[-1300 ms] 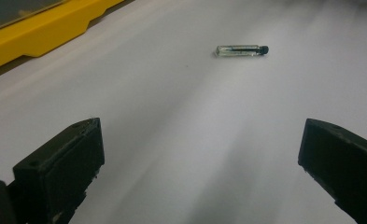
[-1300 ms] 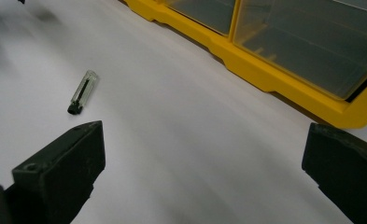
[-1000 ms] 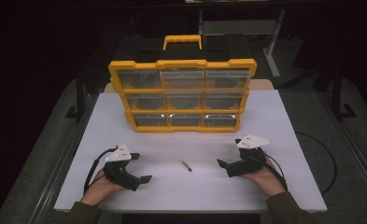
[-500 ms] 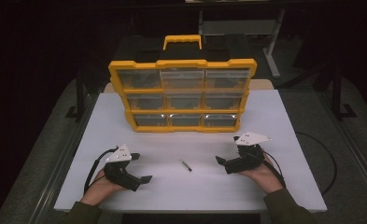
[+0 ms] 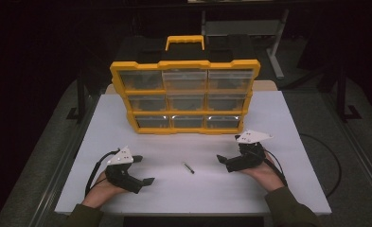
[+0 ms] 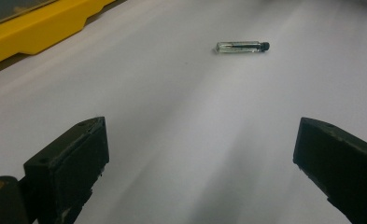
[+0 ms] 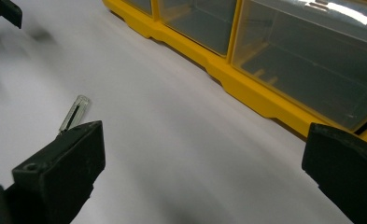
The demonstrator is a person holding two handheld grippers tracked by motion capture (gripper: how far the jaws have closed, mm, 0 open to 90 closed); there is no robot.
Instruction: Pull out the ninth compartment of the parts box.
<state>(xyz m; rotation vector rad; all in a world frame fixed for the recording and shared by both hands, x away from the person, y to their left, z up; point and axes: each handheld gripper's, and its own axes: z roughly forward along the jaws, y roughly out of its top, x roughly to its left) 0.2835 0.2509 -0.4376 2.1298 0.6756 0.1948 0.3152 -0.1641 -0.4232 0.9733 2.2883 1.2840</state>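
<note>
- The small glass vial (image 5: 188, 168) lay on the white table (image 5: 278, 113), in front of the yellow organiser case (image 5: 185, 97)
- The left gripper (image 5: 143, 170) rested left of the vial, jaws wide apart, empty
- The right gripper (image 5: 220, 161) sat right of the vial, jaws spread, empty

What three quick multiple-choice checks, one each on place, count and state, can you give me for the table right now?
1. Where does the small glass vial lie?
A. on the table between the two grippers
B. inside a drawer
C. in the right gripper's jaws

2. How many drawer rows does the yellow organizer show?
A. two
B. three
C. five

3. How do the jaws of the left gripper stand?
A. shut on the vial
B. shut on nothing
C. open

Answers: 1 A, it lies bare on the white table, short of the right gripper; 2 B, three rows stack up; 3 C, a wide gap shows in the left gripper view.
</note>
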